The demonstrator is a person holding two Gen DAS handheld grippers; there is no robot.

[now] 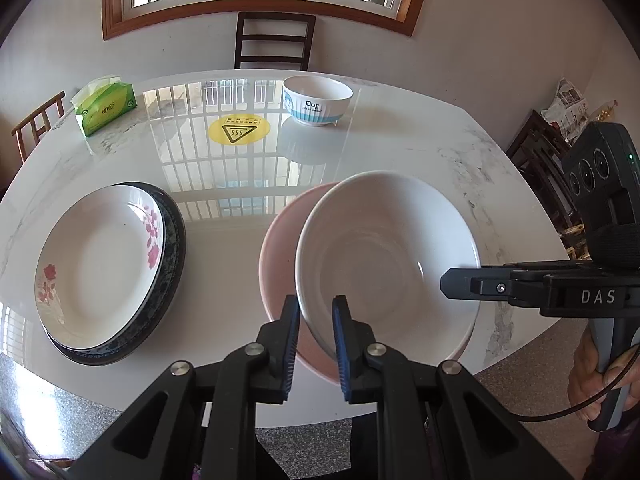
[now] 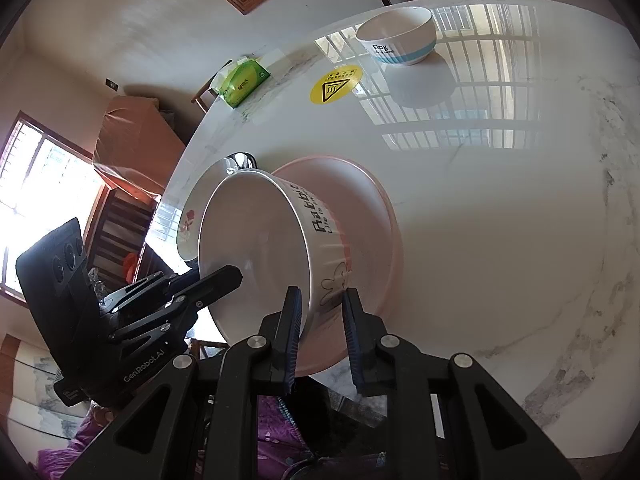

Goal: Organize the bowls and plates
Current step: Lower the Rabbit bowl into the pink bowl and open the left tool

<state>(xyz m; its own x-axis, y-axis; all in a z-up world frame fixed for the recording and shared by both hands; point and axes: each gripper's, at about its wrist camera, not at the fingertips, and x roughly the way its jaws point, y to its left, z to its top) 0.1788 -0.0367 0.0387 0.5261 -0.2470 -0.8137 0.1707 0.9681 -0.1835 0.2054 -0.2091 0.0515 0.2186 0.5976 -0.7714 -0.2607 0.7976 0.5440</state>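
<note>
Two plates already sit stacked at the left of the white marble counter: a white rose-patterned plate on a dark-rimmed plate. Both grippers pinch one white "Rabbit" bowl's rim, the left gripper nearside and the right gripper at its side, tilted over the pink bowl. The white-and-blue "Dog" bowl remains apart. Whether the bowls touch is unclear.

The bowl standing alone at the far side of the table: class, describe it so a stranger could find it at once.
Start at the white marble table under the window. Near its far edge, right of the round yellow sticker, stands a small bowl. Unlike the bowl held in the grippers, it sits untouched, with blue bands and the word "Dog".
</note>
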